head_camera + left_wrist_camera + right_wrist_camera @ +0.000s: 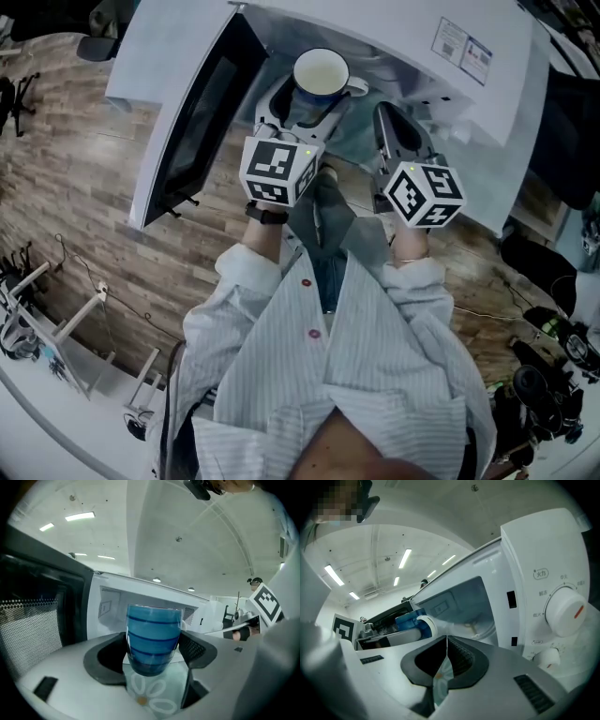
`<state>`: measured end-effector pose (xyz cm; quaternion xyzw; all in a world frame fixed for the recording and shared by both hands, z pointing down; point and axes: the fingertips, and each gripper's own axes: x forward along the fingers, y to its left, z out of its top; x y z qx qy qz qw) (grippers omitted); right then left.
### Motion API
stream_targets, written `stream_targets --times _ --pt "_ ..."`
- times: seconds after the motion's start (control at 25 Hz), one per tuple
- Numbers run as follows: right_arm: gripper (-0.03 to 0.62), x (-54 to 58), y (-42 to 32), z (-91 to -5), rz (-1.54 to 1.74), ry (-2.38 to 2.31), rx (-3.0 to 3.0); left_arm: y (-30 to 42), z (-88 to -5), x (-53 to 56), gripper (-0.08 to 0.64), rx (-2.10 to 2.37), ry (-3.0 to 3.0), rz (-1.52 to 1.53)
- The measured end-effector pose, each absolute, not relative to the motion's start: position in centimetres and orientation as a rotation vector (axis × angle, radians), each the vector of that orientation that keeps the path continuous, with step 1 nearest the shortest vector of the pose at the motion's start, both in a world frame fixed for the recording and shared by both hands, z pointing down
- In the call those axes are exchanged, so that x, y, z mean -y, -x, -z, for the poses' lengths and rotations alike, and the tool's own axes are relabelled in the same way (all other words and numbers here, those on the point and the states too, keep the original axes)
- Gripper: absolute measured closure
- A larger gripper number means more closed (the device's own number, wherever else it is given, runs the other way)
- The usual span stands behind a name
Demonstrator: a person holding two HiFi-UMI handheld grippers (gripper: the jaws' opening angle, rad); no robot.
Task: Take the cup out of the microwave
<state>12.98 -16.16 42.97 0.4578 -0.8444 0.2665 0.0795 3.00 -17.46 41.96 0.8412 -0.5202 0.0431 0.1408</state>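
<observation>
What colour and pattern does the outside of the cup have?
Light blue with darker blue horizontal bands; the left gripper view shows the cup best.

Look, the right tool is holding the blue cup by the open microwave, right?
No. The left tool holds the blue cup by the open microwave; the left gripper view shows its jaws on the cup. The right tool is shut and empty.

left gripper (152, 653): jaws clamped on cup (153, 637) | right gripper (446, 658): jaws pressed together | both side by side
</observation>
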Motion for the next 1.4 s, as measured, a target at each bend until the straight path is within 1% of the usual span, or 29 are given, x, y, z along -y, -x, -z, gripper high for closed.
stream_targets --times 0.52,0.72,1.0,1.4 --pt "0.558 14.3 -13.4 -37.2 -0.707 -1.356 2.594 -4.2 -35.6 14.9 0.198 1.448 -2.502 -0.070" --pt "0.557 13.7 -13.3 -34.5 -0.668 -1.342 2.632 -4.4 -33.1 14.1 0.198 1.425 -2.481 0.009" --pt "0.558 13.3 -13.5 -32.0 -0.614 -1.361 2.648 -5.0 -31.5 13.2 0.198 1.347 -2.497 0.028" --pt "0.558 14.3 -13.6 -28.4 -0.589 -1.481 2.679 -4.0 -28.2 13.4 0.198 1.240 -2.608 0.032"
